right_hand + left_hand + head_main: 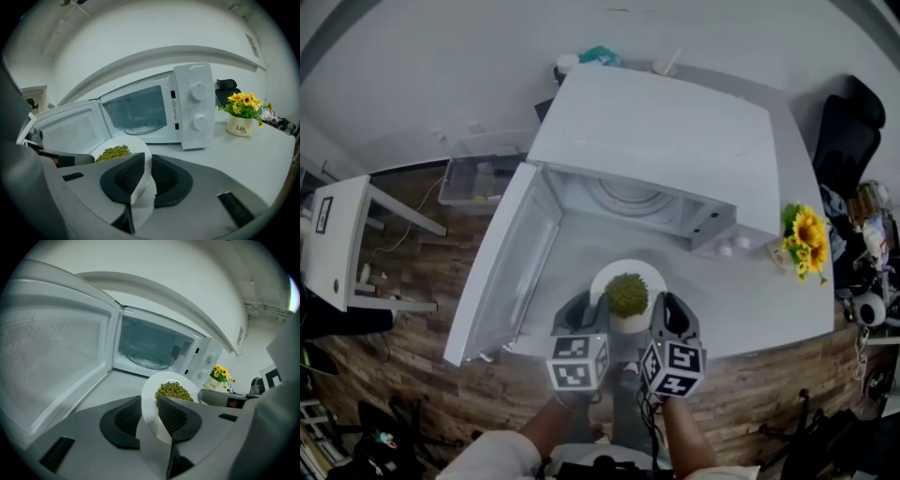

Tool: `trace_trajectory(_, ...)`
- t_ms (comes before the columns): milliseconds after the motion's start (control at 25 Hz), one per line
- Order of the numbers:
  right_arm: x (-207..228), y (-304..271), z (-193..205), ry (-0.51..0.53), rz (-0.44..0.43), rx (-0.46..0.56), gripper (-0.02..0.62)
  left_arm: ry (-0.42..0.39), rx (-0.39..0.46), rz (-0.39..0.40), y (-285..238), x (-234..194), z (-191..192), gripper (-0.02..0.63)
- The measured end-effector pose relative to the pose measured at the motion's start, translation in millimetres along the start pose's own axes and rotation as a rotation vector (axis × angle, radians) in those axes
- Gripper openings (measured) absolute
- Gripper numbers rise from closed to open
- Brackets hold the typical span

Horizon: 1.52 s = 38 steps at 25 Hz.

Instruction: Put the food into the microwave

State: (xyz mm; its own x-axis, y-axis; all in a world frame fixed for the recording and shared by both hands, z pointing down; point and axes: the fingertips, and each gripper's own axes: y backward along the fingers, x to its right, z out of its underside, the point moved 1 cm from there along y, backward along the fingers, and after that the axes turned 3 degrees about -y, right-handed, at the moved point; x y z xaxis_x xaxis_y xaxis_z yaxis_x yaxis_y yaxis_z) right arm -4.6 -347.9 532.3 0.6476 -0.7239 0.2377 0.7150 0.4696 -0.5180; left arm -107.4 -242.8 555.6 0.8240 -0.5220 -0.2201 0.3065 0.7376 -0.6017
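A white plate (609, 277) heaped with green beans (627, 292) hangs in front of the open white microwave (661, 141). My left gripper (593, 317) is shut on the plate's left rim (149, 404), and my right gripper (661, 317) is shut on its right rim (146, 176). The beans (174, 391) lie piled at the plate's middle (113, 153). The microwave door (502, 262) stands swung wide to the left. Its cavity with the glass turntable (146, 362) shows straight ahead of the plate.
A small pot of yellow flowers (802, 240) stands on the white table (787, 309) right of the microwave, near its control knobs (198, 107). A white side table (337, 239) and a clear box (480, 180) stand on the wooden floor to the left.
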Motion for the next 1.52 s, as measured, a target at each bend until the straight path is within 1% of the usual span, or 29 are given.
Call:
trace_trajectory(360, -17.4, -6.0, -45.1, -0.011, -0.031, 0.07, 0.046, 0.01, 0.061, -0.004, 3.1, -9.3, -49.2, 0.124)
trace_trajectory(720, -17.7, -42.6, -80.8, -0.028, -0.035, 0.146, 0.044, 0.012, 0.095, 0.017, -31.7, -20.3, -88.6, 0.124)
trace_trajectory(920, -18.5, -69.3, -88.6, -0.033, -0.046, 0.175, 0.041, 0.041, 0.111, 0.023, -55.4, -32.5, -99.1, 0.124)
trace_trajectory(1120, -19.8, -93.5, -86.6, -0.052, -0.066, 0.188, 0.041, 0.056, 0.138, 0.018, -74.5, -45.9, -109.2, 0.124)
trace_trajectory(1320, -20.0, -112.6, -92.2, -0.063, -0.097, 0.226, 0.041, 0.098, 0.151, 0.024, -92.8, -55.5, -115.0, 0.124)
trace_trajectory(1520, -17.3, -131.6, -102.4, -0.027, -0.089, 0.25, 0.041, 0.075, 0.196, 0.025, -106.7, -57.2, -128.8, 0.124)
